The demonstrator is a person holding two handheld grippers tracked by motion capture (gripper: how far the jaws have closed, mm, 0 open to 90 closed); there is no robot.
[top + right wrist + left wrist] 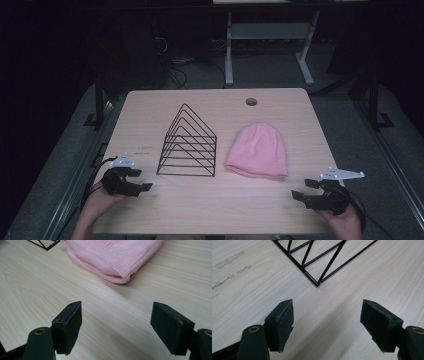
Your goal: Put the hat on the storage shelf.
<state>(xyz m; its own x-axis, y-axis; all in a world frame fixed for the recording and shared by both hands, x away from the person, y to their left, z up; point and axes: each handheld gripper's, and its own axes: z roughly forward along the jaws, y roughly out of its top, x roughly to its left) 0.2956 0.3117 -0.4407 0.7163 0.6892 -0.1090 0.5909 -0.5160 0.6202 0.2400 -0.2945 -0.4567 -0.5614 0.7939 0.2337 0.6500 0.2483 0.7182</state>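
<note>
I read no text, label or number anywhere; faint dark marks on the table [145, 149], at nine o'clock of the wire rack [188, 145], may be print but stay illegible.

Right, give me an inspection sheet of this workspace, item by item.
Surface: light wood-grain table, round grommet hole at the far edge, faint scuff marks near the left claw.
Job's things: pink knit beanie lying flat; black wire file rack standing beside it, apart from it.
Clutter: nothing seen.
Grippers: left claw and right claw both open, empty, at the near corners.
Cables: one trails from each claw.
Surroundings: dark room, white desk frame behind.
</note>
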